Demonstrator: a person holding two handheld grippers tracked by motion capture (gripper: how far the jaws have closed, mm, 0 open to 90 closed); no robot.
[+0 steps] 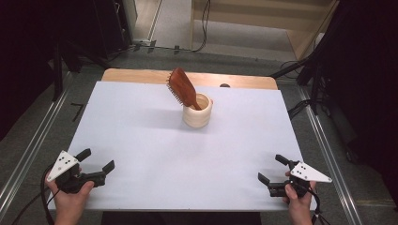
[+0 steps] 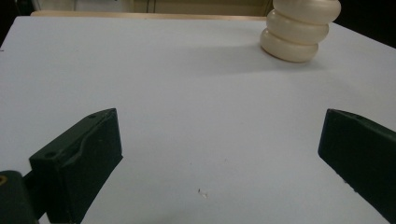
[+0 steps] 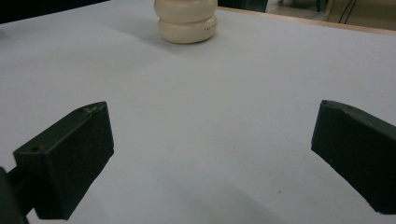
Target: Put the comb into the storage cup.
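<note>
A cream ribbed cup (image 1: 197, 112) stands upright a little behind the middle of the white table top (image 1: 141, 136). A brown wooden hairbrush (image 1: 184, 89) sits handle-down in it, its head leaning up and to the left, bristles facing left. The cup's base also appears far off in the left gripper view (image 2: 298, 36) and the right gripper view (image 3: 187, 21). My left gripper (image 1: 97, 160) rests open near the front left corner, nothing between its jaws. My right gripper (image 1: 272, 168) rests open near the front right corner, also holding nothing.
A strip of bare wood (image 1: 141, 75) runs along the table's back edge. Metal rails (image 1: 28, 154) flank the table on both sides, and cables (image 1: 205, 28) lie on the floor behind it. Dark stands rise at the back corners.
</note>
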